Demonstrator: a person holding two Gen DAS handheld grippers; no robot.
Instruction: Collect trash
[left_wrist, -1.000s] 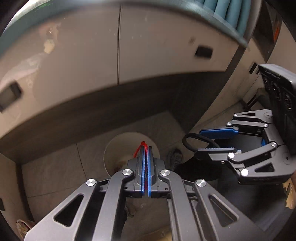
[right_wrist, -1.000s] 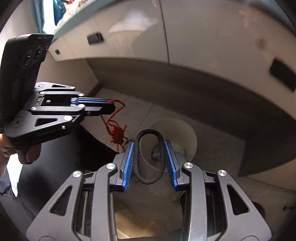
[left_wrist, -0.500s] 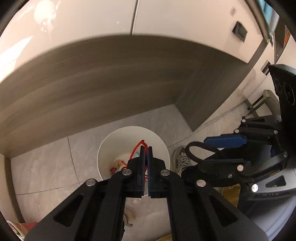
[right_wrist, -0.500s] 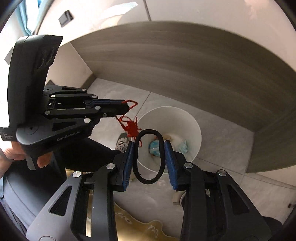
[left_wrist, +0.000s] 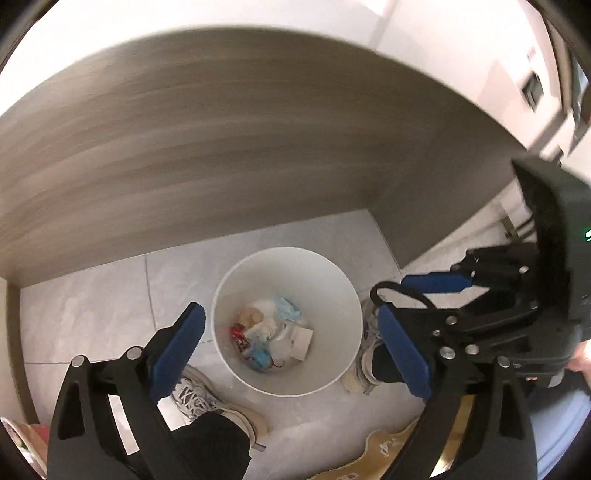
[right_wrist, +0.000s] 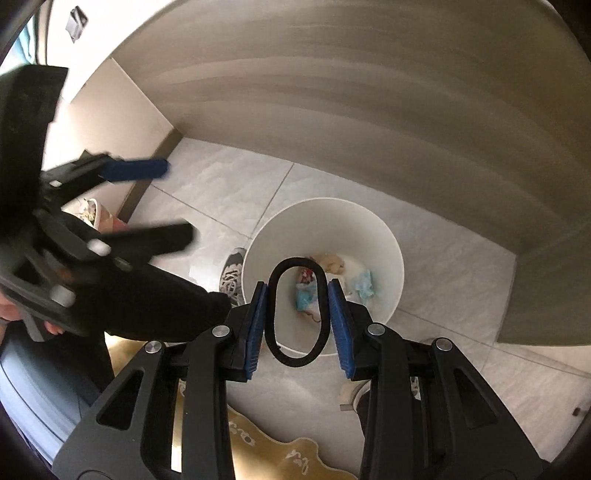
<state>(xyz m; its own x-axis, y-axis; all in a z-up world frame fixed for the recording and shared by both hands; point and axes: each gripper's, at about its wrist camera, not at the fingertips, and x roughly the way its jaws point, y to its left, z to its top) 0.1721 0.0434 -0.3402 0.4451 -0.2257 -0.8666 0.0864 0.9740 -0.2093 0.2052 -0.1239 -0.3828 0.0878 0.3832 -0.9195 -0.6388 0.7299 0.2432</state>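
Bin (left_wrist: 334, 280) holds wrappers, tissues; left gripper (left_wrist: 291, 345) just spread, empty; right gripper (right_wrist: 297, 319) pinching black loop (right_wrist: 297, 310).

Both wrist cameras look steeply down along their fingers, from well above; both views share the white bin (left_wrist: 255, 373) (right_wrist: 388, 236) on the tiled floor (left_wrist: 92, 306) (right_wrist: 229, 195).

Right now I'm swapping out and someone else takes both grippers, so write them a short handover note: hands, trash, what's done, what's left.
Left gripper: open and empty. Its fingers have just been opening, and the red string it carried is no longer between them, so it has presumably dropped in.
Right gripper: shut on the black hair tie, held over the near rim of the bin.
White bin: on the floor tiles between the person's shoes, with wrappers and tissues at the bottom.
Done: red string released.
Left: open the right fingers so the hair tie drops in, then check for more trash.
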